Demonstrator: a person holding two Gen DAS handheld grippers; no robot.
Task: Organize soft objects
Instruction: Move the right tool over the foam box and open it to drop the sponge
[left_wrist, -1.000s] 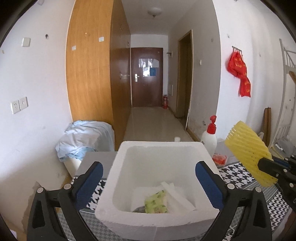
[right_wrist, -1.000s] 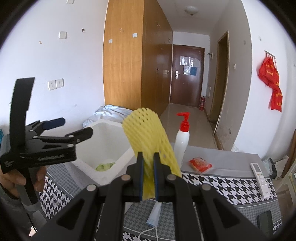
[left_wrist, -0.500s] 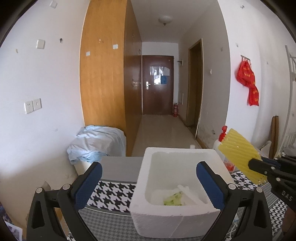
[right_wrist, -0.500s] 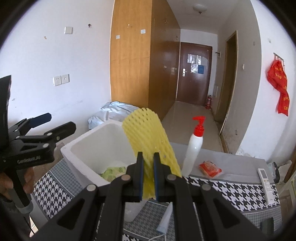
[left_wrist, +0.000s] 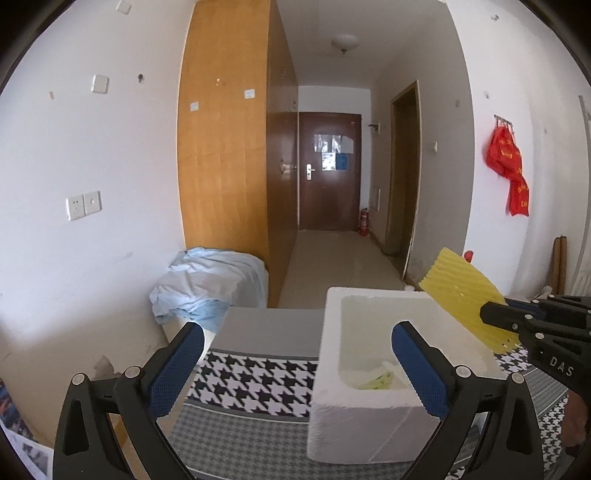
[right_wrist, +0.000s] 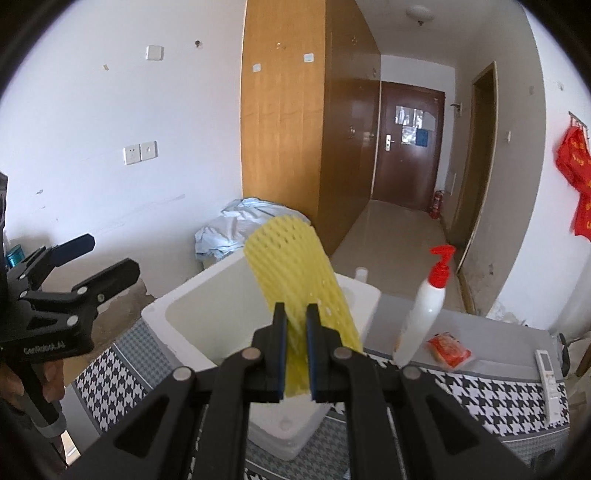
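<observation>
A: As you read across from your left, item one: left claw (left_wrist: 295, 365), blue pads spread wide apart, nothing between them, held low over the houndstooth desk (left_wrist: 255, 380). Anything to its right?

B: Item two: white foam box (left_wrist: 369, 417), open top, standing on the desk. Your left claw sits off its left side, with only the right pad in front of the box. Some pale and green soft pieces (left_wrist: 376, 380) lie at the bottom; what they are, you cannot tell.

A: And the thing in hand?

B: Item three: yellow foam net sleeve (right_wrist: 295, 273), clamped near its lower end between the pads of your right claw (right_wrist: 295, 356). Its long axis runs up and away from the claw, leaning left, its free end standing above the box rim. In the left wrist view the sleeve (left_wrist: 461, 291) hangs over the box's right rim.

A: So which way does it go?

B: By my judgement, the opening lies forward, below and to the left of your right claw, which is the nearer of the two. You would need to tip the free end down into it before letting go.

A: Rightmost entries?

B: White pump bottle (right_wrist: 424, 306) with red top, red packet (right_wrist: 448, 349), remote (right_wrist: 548, 374), all on the desk to the right of the box.
</observation>
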